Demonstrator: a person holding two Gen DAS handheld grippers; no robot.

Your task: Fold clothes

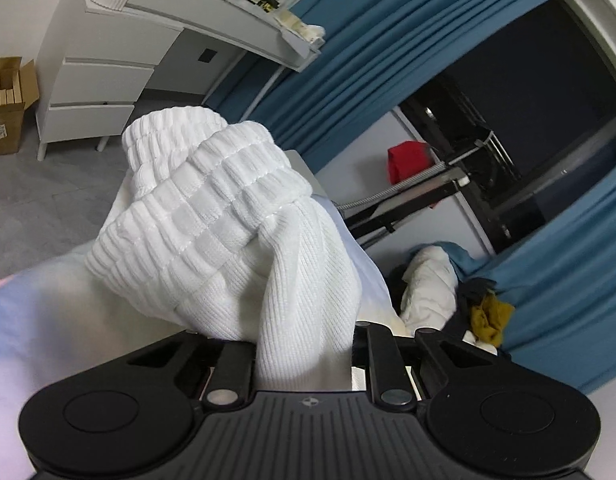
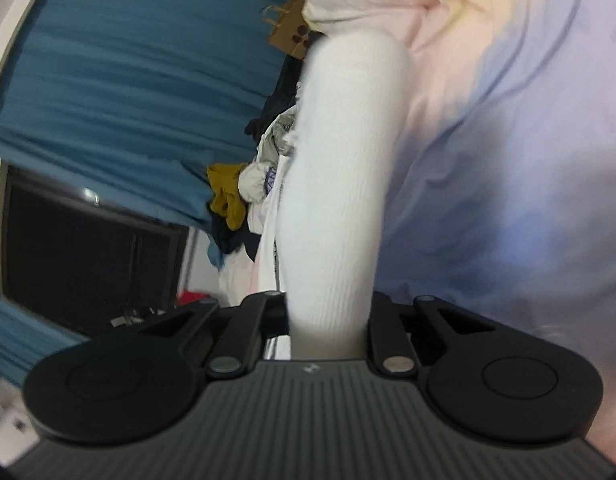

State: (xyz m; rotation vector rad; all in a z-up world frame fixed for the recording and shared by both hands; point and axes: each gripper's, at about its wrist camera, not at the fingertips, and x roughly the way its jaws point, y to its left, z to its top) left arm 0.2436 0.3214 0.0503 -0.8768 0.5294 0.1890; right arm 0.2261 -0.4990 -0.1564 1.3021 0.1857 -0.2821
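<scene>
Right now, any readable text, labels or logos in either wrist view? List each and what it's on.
Nothing fully legible.
"AN": partial blue print on the crumpled white-grey garment in the clothes pile; the rest is hidden in folds.
White label on the brown cardboard box: too small to read.
Dark dot pattern on the brown paper tag: no letters visible.
White ribbed knit sock: no print.

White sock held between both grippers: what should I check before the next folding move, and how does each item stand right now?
1. Left gripper clamped on the white sock near the ribbed cuff: ok.
2. Right gripper clamped on the sock's smooth end: ok.
3. Sock stretched flat between grippers: cannot tell.
4. Pastel bed sheet bare for laying it down: ok.
5. Clothes pile apart from the sock: ok, it lies beside.
6. Right wrist view sharp: not ok, blurred.
</scene>
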